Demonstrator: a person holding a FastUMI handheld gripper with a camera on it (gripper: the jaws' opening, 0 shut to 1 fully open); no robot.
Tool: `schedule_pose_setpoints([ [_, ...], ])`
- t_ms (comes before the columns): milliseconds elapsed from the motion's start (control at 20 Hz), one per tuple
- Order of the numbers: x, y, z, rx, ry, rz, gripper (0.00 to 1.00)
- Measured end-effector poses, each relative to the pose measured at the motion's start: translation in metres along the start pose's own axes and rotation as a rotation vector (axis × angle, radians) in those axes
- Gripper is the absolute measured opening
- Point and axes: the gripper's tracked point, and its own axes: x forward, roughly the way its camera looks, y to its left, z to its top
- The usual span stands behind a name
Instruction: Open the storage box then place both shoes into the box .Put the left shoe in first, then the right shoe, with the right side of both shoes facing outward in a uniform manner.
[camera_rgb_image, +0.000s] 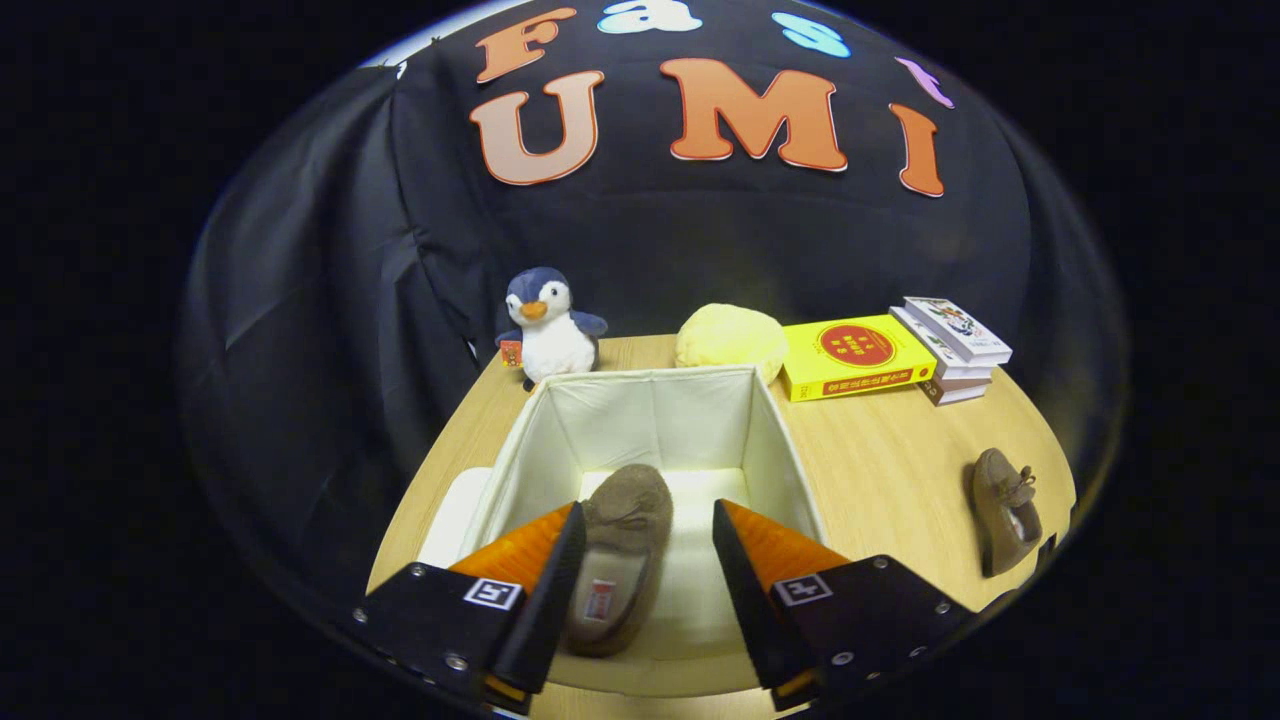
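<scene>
Inside the open cream storage box one brown shoe lies on the bottom, toe pointing to the far wall, right between the fingers of the gripper. Fingers are spread apart; the left one looks close to or touching the shoe's side, can't really tell, and the right one is clear of it. The other shoe sits out on the wooden surface, well off to the right. Behind the box: a plush penguin, a yellow cushion, some books.
</scene>
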Motion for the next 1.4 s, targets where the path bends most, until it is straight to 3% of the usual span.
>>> schedule_pose_setpoints([
  [50, -0.004, -0.009, 0.004, 0.002, -0.010, -0.001, 0.86],
  [150, -0.012, -0.034, 0.010, 0.004, -0.029, -0.017, 0.97],
  [550, -0.026, -0.177, 0.007, 0.045, -0.043, -0.156, 0.98],
  [900, -0.031, -0.307, -0.028, 0.069, 0.010, -0.265, 0.98],
  [1150, -0.032, -0.385, -0.057, 0.099, 0.051, -0.311, 0.98],
  [1400, -0.030, -0.428, -0.098, 0.144, 0.111, -0.313, 0.97],
])
